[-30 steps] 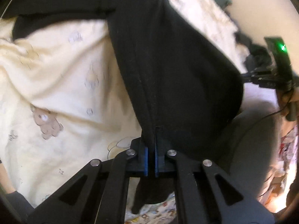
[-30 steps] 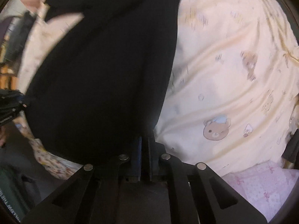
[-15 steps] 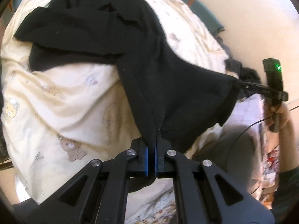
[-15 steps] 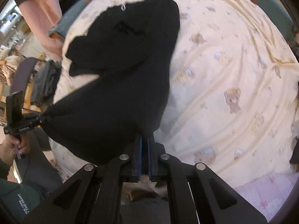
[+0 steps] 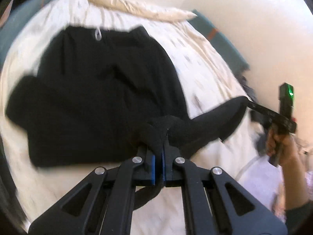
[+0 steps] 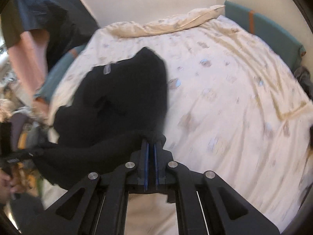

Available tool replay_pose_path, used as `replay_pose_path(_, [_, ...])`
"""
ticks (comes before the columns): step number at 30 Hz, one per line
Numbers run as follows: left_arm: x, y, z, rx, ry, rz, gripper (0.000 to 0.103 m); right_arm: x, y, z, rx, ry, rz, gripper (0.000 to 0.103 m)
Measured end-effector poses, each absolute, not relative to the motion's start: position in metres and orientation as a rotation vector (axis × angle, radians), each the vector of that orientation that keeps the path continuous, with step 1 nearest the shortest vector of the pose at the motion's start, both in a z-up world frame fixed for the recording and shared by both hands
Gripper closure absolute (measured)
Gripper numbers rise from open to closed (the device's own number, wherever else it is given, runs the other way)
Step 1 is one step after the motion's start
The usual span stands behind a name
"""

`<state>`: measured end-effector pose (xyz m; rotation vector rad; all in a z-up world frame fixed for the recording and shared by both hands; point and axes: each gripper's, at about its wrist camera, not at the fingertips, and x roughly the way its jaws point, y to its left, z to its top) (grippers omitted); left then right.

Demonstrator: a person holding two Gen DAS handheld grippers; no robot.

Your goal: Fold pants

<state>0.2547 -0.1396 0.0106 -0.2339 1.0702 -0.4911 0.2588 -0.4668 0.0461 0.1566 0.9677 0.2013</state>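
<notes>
Black pants (image 5: 101,98) lie on a cream bear-print bed (image 5: 205,62), waistband and white drawstring (image 5: 97,33) at the far end. My left gripper (image 5: 163,143) is shut on one corner of the leg hem, lifted above the sheet. The right gripper (image 5: 249,104) holds the other corner off to the right, a hand (image 5: 279,145) behind it. In the right wrist view the pants (image 6: 121,98) spread left of centre. My right gripper (image 6: 151,143) is shut on the hem there. The left gripper (image 6: 29,153) shows blurred at the left edge.
A cream pillow (image 6: 176,23) lies across the head of the bed (image 6: 234,98). A teal padded frame (image 6: 264,27) runs along the far right side by the wall. A person in dark and pink clothes (image 6: 27,54) stands at the bed's left side. Dark clothing (image 6: 303,78) lies at the right edge.
Both grippers have risen and swung toward the waistband with the leg hem stretched between them. The whole pants and the pillow end of the bed have come into view.
</notes>
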Motion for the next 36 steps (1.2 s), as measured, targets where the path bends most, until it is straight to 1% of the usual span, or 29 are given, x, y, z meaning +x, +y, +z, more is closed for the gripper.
replay_pose_path(2, [0.299, -0.146, -0.009, -0.219, 1.089, -0.459, 0.099, 0.291, -0.466, 0.034, 0.148, 0.954, 0.16, 0.099])
replay_pose_path(5, [0.347, -0.156, -0.049, -0.217, 1.118, -0.385, 0.099, 0.345, -0.47, 0.003, 0.157, 0.985, 0.096, 0.099])
replay_pose_path(8, [0.371, -0.175, -0.084, -0.11, 1.107, -0.326, 0.097, 0.381, -0.467, -0.041, 0.194, 1.029, 0.032, 0.099])
replay_pose_path(9, [0.379, -0.179, -0.102, -0.092, 1.138, -0.302, 0.092, 0.389, -0.467, -0.051, 0.2, 1.04, 0.02, 0.098])
replay_pose_path(10, [0.385, -0.185, -0.114, -0.078, 1.181, -0.271, 0.082, 0.397, -0.464, -0.066, 0.197, 1.063, 0.004, 0.098])
replay_pose_path(11, [0.392, -0.186, -0.128, -0.066, 1.224, -0.226, 0.077, 0.404, -0.461, -0.079, 0.185, 1.087, -0.014, 0.097])
replay_pose_path(12, [0.393, -0.184, -0.133, -0.069, 1.225, -0.209, 0.062, 0.407, -0.462, -0.087, 0.181, 1.104, -0.026, 0.093])
replay_pose_path(13, [0.395, -0.182, -0.136, -0.064, 1.215, -0.187, 0.045, 0.411, -0.461, -0.096, 0.178, 1.125, -0.042, 0.092])
replay_pose_path(14, [0.396, -0.178, -0.137, -0.043, 1.201, -0.148, 0.036, 0.413, -0.462, -0.103, 0.177, 1.144, -0.05, 0.092])
replay_pose_path(15, [0.395, -0.174, -0.135, -0.036, 1.187, -0.125, 0.029, 0.416, -0.463, -0.109, 0.162, 1.163, -0.063, 0.091])
replay_pose_path(16, [0.393, -0.169, -0.13, -0.026, 1.159, -0.096, 0.029, 0.416, -0.463, -0.109, 0.133, 1.166, -0.082, 0.081])
replay_pose_path(17, [0.389, -0.163, -0.122, -0.001, 1.114, -0.061, 0.029, 0.415, -0.465, -0.107, 0.079, 1.161, -0.121, 0.074])
replay_pose_path(18, [0.383, -0.16, -0.114, 0.018, 1.076, -0.045, 0.029, 0.415, -0.467, -0.104, 0.035, 1.152, -0.158, 0.056])
replay_pose_path(19, [0.379, -0.156, -0.108, 0.035, 1.045, -0.03, 0.029, 0.412, -0.47, -0.099, -0.05, 1.133, -0.233, 0.044])
replay_pose_path(21, [0.369, -0.152, -0.097, 0.015, 1.02, -0.038, 0.029, 0.401, -0.474, -0.087, -0.147, 1.077, -0.339, 0.044])
replay_pose_path(23, [0.353, -0.156, -0.09, -0.051, 1.027, -0.145, 0.029, 0.386, -0.474, -0.076, -0.017, 1.056, -0.237, 0.044])
replay_pose_path(25, [0.345, -0.167, -0.09, -0.113, 1.041, -0.252, 0.028, 0.366, -0.461, -0.074, 0.217, 1.072, -0.013, 0.044])
replay_pose_path(27, [0.343, -0.18, -0.106, -0.146, 1.119, -0.306, 0.028, 0.352, -0.438, -0.078, 0.341, 1.066, 0.161, 0.044])
replay_pose_path(29, [0.35, -0.187, -0.124, -0.141, 1.177, -0.25, 0.028, 0.344, -0.411, -0.089, 0.382, 1.079, 0.25, 0.044])
replay_pose_path(31, [0.355, -0.188, -0.157, -0.107, 1.298, -0.165, 0.028, 0.346, -0.39, -0.116, 0.416, 1.174, 0.26, 0.044])
replay_pose_path(32, [0.355, -0.186, -0.168, -0.088, 1.329, -0.155, 0.028, 0.347, -0.385, -0.129, 0.387, 1.215, 0.219, 0.046])
replay_pose_path(33, [0.354, -0.183, -0.17, -0.078, 1.319, -0.176, 0.027, 0.347, -0.384, -0.136, 0.342, 1.227, 0.18, 0.051])
replay_pose_path(34, [0.351, -0.181, -0.165, -0.078, 1.296, -0.188, 0.027, 0.346, -0.388, -0.14, 0.313, 1.225, 0.145, 0.061])
replay_pose_path(35, [0.348, -0.179, -0.158, -0.074, 1.283, -0.196, 0.027, 0.345, -0.393, -0.141, 0.317, 1.224, 0.13, 0.064])
replay_pose_path(36, [0.342, -0.176, -0.148, -0.078, 1.271, -0.213, 0.027, 0.342, -0.398, -0.136, 0.304, 1.219, 0.103, 0.064])
